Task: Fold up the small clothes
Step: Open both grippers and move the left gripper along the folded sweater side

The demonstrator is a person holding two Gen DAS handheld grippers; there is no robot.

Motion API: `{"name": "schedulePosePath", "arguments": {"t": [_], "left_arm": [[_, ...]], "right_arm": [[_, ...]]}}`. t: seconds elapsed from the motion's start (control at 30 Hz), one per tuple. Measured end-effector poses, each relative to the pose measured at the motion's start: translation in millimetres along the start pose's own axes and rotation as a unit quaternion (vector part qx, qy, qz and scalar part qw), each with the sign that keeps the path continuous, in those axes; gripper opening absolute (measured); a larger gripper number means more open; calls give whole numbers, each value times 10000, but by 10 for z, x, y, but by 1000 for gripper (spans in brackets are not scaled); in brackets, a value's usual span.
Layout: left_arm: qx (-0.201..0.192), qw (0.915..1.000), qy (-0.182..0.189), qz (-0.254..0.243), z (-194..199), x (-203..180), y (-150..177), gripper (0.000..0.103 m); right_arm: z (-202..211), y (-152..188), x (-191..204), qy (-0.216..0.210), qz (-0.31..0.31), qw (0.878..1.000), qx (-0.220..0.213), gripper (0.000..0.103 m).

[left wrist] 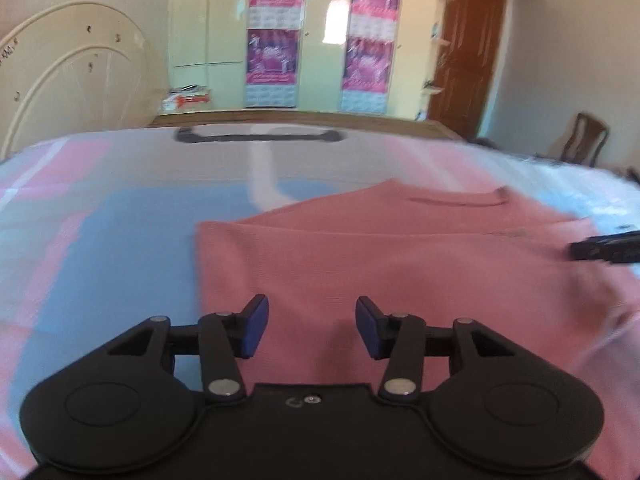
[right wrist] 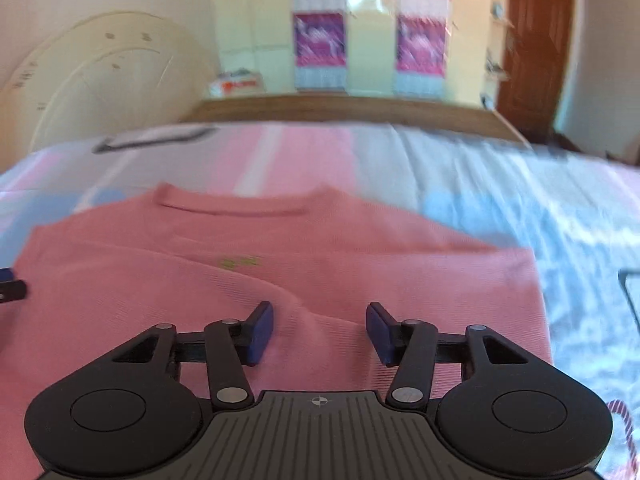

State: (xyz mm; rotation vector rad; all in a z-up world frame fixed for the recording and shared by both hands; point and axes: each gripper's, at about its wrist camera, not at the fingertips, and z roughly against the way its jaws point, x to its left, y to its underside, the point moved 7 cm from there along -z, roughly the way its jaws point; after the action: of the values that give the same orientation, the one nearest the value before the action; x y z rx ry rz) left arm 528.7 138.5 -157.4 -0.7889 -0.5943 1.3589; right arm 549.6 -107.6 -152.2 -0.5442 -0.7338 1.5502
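Both of my claws hang with their blue pads spread apart, gripping nothing. My left claw (left wrist: 312,326) hovers over the near left part of a pink shirt (left wrist: 380,272), and my right claw (right wrist: 320,332) hovers over its near right part.

That pink shirt lies on a bed (left wrist: 120,232) covered in a pink, blue and white patterned sheet. Its neckline (right wrist: 236,206) points to the far side, toward the wardrobe doors (left wrist: 208,16). Both sides look already turned inward, so the outline reads as a rough rectangle with straight left and right edges. A soft raised crease runs across the cloth just ahead of my right claw.

I judge the fabric to be a light, limp, fine-ribbed knit. It should sag and drape when lifted, and a loose pinch may catch only the top layer. It looks neither fragile nor slippery. The sensible holds seem to be the two near corners along the hem, one per claw, pinching through every layer so the stack lifts as one.
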Motion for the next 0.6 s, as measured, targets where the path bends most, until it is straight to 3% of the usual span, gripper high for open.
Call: {"name": "schedulePosePath", "arguments": {"t": [0.1,0.17,0.23,0.43,0.6], "left_arm": [[72,9997,203,-121,69,-347,154,47],[215,9994,114,-261,21,-470,278,47],[250,9993,89,-279,58,-473,370,47],[387,9981,-20,-479,236,-298,478,47],[416,9986,-26,-327,325,-185,527,47]], "right_arm": [[149,129,294,-321,155,9994,19,52],[197,282,425,-307,382,9987,135,52],[170,445,409,-70,433,9984,363,52],[428,557,198,104,66,9994,322,51],[602,427,127,218,-171,9995,-118,51]]}}
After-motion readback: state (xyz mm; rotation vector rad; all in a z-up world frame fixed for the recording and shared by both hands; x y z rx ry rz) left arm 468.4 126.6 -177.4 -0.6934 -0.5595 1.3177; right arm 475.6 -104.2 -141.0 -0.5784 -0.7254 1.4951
